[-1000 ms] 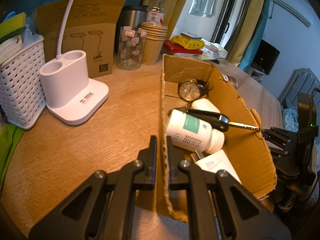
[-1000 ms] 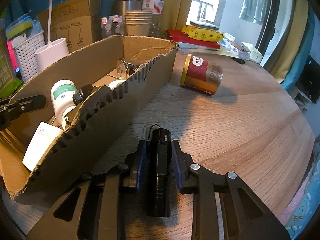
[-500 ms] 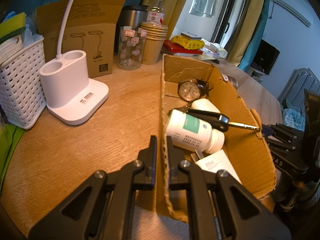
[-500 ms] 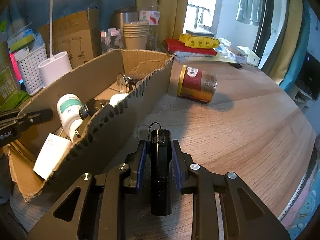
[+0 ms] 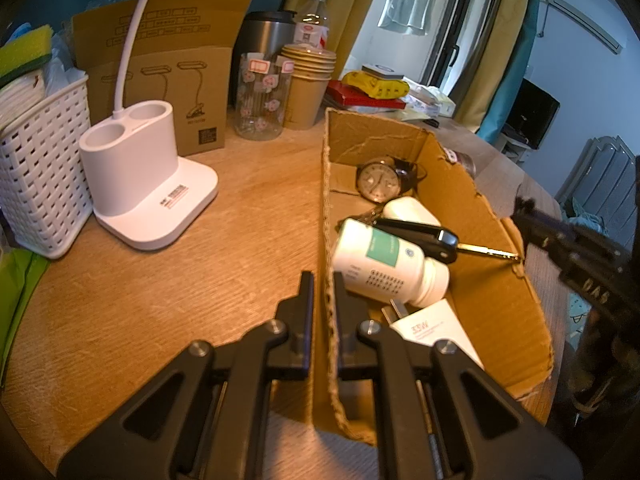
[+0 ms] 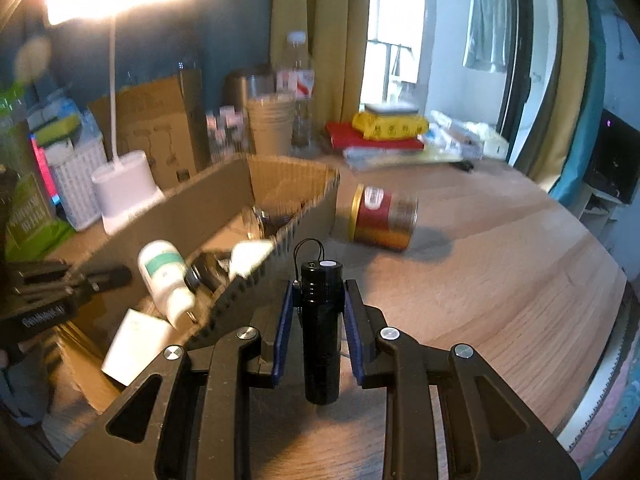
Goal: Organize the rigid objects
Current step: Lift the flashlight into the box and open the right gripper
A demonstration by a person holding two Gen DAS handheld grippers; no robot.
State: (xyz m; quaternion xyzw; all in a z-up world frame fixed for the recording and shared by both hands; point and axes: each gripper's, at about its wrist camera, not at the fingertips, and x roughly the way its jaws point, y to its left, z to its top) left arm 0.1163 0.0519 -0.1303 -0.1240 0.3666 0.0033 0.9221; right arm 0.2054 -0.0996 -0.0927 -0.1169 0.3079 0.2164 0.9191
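**Ana:** Two grippers, two jobs, as I read it. The left gripper [image 5: 320, 292] has its jaws pinched together on the near wall of the cardboard box [image 5: 472, 280], one finger outside and one inside, probably to keep the light box from sliding.

**Ben:** And the right gripper [image 6: 318, 300]?

**Ana:** Clamped on a black flashlight [image 6: 322, 320], which lies lengthwise between the pads with its front end poking out ahead. It hangs clear of the table, just right of the box's ragged wall. I judge the flashlight is meant to go over that edge and in.

**Ben:** What's already inside?

**Ana:** Ahead of the left fingers: a white pill bottle [image 5: 390, 266] on its side, a black car key [image 5: 424, 238] across it, a wristwatch [image 5: 378, 180] at the far end, and a white charger [image 5: 434, 330] nearest the gripper.

**Ben:** Anything left out?

**Ana:** A red-and-gold can [image 6: 382, 218] lies on its side ahead of the right gripper, beyond the box's far corner.

**Ben:** The surroundings?

**Ana:** A round wooden table [image 6: 500, 280], cluttered along the back: a white desk lamp [image 5: 140, 184], a woven basket [image 5: 40, 168], stacked paper cups [image 5: 306, 88]. Behind are yellow curtains and a bright window.
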